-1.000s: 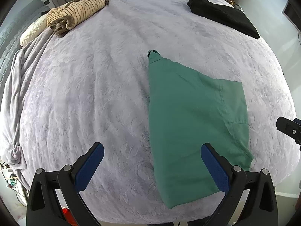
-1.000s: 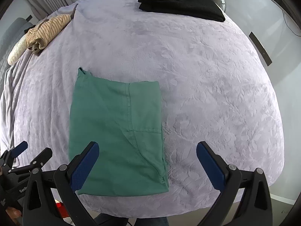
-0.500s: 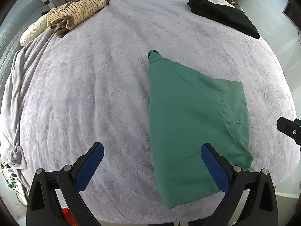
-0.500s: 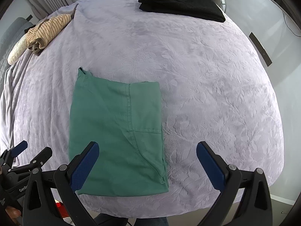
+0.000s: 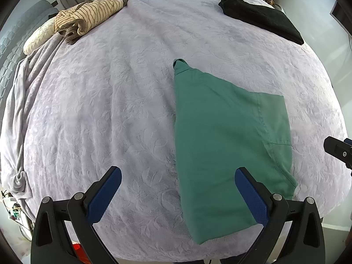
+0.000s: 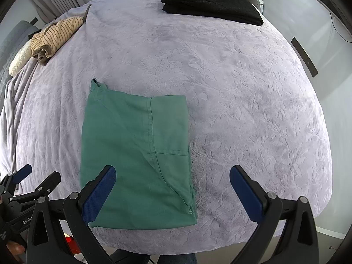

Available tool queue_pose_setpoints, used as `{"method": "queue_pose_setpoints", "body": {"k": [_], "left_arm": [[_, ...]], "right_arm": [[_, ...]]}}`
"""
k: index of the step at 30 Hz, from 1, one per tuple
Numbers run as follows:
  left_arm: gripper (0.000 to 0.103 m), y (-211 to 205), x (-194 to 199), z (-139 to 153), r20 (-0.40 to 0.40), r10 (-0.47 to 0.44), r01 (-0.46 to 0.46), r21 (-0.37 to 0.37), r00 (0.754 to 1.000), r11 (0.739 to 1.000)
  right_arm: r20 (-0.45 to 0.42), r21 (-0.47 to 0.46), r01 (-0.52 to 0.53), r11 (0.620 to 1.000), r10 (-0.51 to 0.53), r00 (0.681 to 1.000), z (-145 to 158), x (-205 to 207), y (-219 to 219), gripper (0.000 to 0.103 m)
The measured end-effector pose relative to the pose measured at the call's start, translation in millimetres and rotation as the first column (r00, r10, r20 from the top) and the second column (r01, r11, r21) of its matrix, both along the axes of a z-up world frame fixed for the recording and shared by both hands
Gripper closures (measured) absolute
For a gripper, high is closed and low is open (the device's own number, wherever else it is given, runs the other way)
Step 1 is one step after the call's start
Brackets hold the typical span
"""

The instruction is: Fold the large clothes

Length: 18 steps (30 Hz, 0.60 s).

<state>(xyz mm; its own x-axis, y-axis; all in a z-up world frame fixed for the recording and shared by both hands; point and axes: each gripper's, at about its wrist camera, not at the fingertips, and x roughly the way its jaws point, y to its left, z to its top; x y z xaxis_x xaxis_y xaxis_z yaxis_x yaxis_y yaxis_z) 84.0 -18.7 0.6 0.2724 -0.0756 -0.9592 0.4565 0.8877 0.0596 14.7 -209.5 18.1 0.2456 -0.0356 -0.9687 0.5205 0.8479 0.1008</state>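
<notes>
Ahead of both wide, empty grippers, left gripper (image 5: pixel 178 194) and right gripper (image 6: pixel 172 193), the folded green garment (image 6: pixel 136 154) lay lengthwise away on the bed (image 6: pixel 242 88), nearer the right.

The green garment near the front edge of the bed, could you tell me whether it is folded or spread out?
Folded. The green garment lies flat as a compact rectangle, with a layered edge showing along its right side.

A bed (image 5: pixel 123 101) covered in a pale lilac embossed blanket (image 6: pixel 242 101) carries everything. A folded green garment (image 6: pixel 134 158) lies flat on it at the near edge. Relative to that garment, a folded black garment (image 6: pixel 211 5) lies at the far right, and a rolled striped beige garment (image 5: pixel 88 18) lies at the far left, beside a cream pillow (image 5: pixel 38 37).
</notes>
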Motion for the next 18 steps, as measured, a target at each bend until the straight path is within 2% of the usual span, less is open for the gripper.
{"method": "queue_pose_setpoints", "body": {"k": [18], "left_arm": [[0.0, -3.2, -1.4, -0.9, 0.003, -0.016, 0.016, 0.007, 1.0, 1.0]], "right_arm": [[-0.003, 0.004, 0.004, 1.0, -0.004, 1.0, -1.6, -1.3, -1.0, 0.0]]}}
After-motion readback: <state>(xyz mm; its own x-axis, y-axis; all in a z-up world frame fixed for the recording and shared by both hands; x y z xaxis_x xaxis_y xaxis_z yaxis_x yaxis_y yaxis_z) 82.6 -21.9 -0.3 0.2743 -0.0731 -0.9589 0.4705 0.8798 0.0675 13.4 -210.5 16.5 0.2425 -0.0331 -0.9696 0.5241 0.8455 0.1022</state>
